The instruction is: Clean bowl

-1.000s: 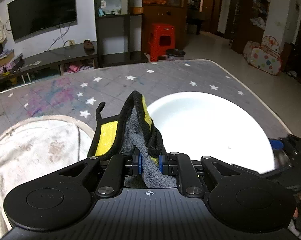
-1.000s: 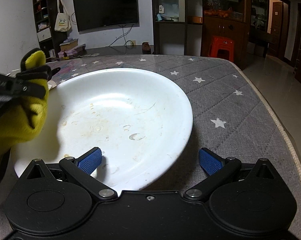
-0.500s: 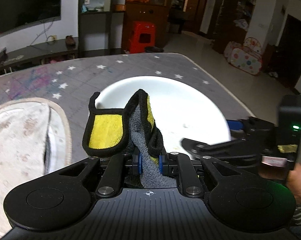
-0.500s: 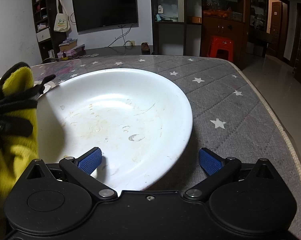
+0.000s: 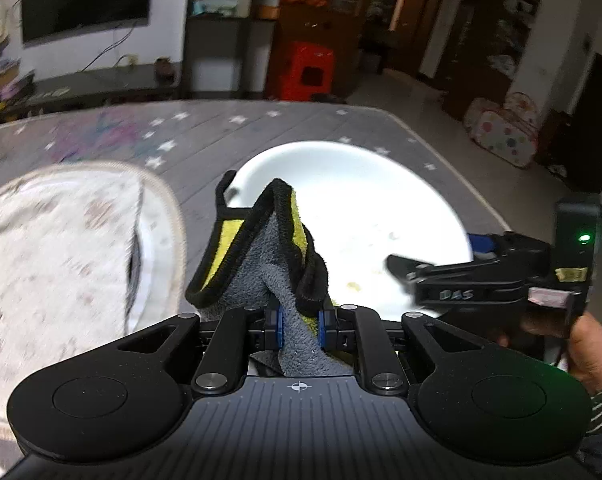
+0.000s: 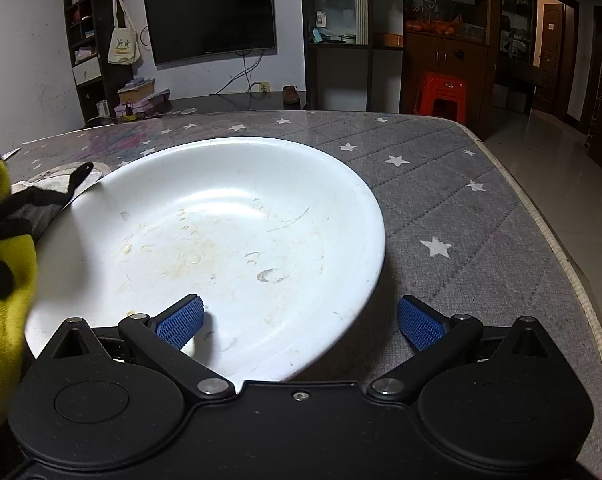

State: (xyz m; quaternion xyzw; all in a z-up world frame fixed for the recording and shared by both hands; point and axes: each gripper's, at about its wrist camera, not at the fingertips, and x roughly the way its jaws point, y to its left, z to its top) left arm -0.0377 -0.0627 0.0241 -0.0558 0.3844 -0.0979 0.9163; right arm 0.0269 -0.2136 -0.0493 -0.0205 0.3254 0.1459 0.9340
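A wide white bowl (image 6: pixel 229 216) with dried yellowish smears and scratch marks lies on the grey star-patterned table. My right gripper (image 6: pixel 301 320) is open, its left blue pad inside the bowl's near rim and its right pad outside it on the table. My left gripper (image 5: pixel 299 322) is shut on a yellow and grey cloth with black trim (image 5: pixel 269 248), held up at the bowl's (image 5: pixel 353 200) left near edge. That cloth (image 6: pixel 5 264) shows at the far left of the right wrist view. The right gripper (image 5: pixel 441 276) reaches in from the right.
A pale spotted fabric mat (image 5: pixel 53 248) lies left of the bowl. The table's right edge (image 6: pixel 541 232) drops to a tiled floor. A TV (image 6: pixel 211 16), shelves and a red stool (image 6: pixel 443 94) stand beyond the table. A person's hand (image 5: pixel 581 344) holds the right gripper.
The left gripper with the cloth has swung over toward the bowl's left edge, then shifted slightly. The right gripper and the bowl have stayed put.
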